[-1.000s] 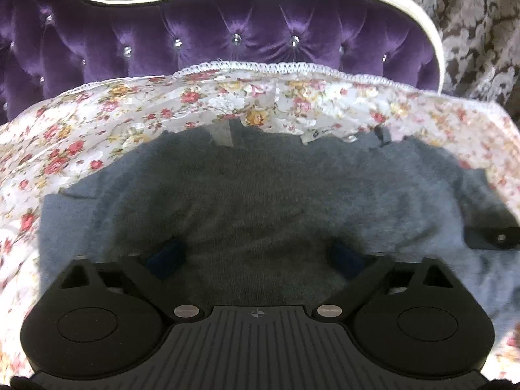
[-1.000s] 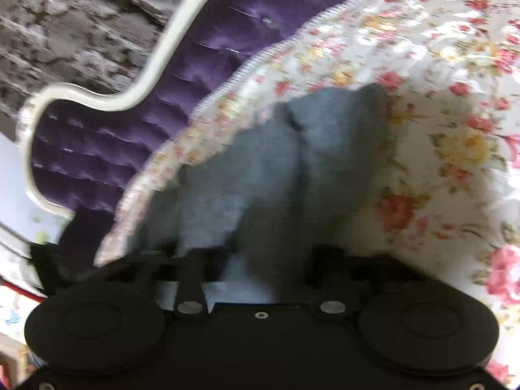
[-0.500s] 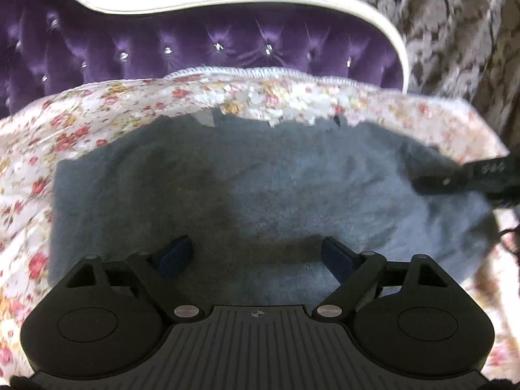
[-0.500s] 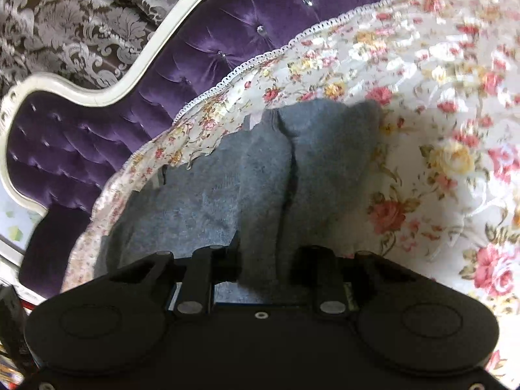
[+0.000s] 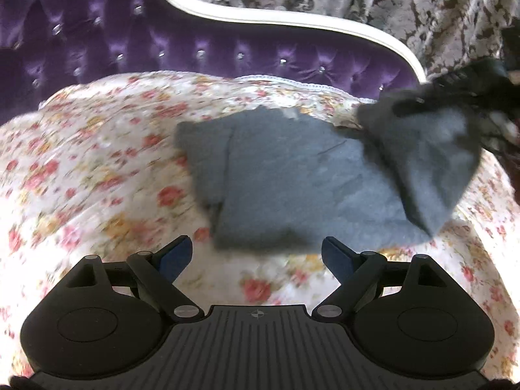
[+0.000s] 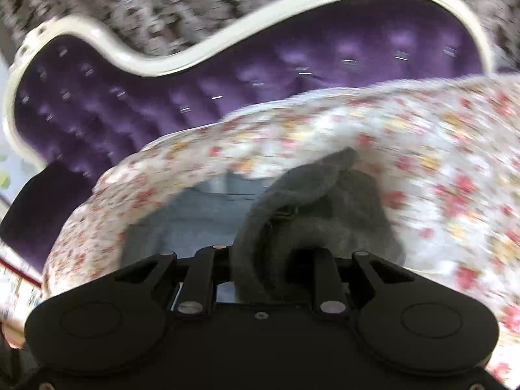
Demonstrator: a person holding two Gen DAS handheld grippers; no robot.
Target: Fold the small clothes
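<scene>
A grey knit garment point(image 5: 286, 175) lies on the floral sheet point(image 5: 97, 162), its left side folded in. My left gripper point(image 5: 256, 250) hovers open just short of its near edge, nothing between the blue pads point(image 5: 175, 255). My right gripper point(image 5: 409, 104) shows at the upper right of the left wrist view, holding the garment's right part point(image 5: 429, 169) up off the sheet. In the right wrist view that gripper point(image 6: 266, 253) has its jaws closing tight on a bunch of grey knit point(image 6: 308, 201), which hides the fingertips. The flat part of the garment point(image 6: 211, 208) lies beyond it.
A purple tufted headboard point(image 5: 162, 42) with a white curved frame point(image 5: 292, 22) stands behind the bed, also in the right wrist view point(image 6: 292, 74). Patterned wallpaper point(image 5: 422, 6) lies beyond. The floral sheet point(image 6: 438, 162) spreads out on both sides of the garment.
My left gripper has drawn back off the garment, which now lies ahead of its fingers. My right gripper has risen and rolled, lifting the garment's right part off the sheet.
</scene>
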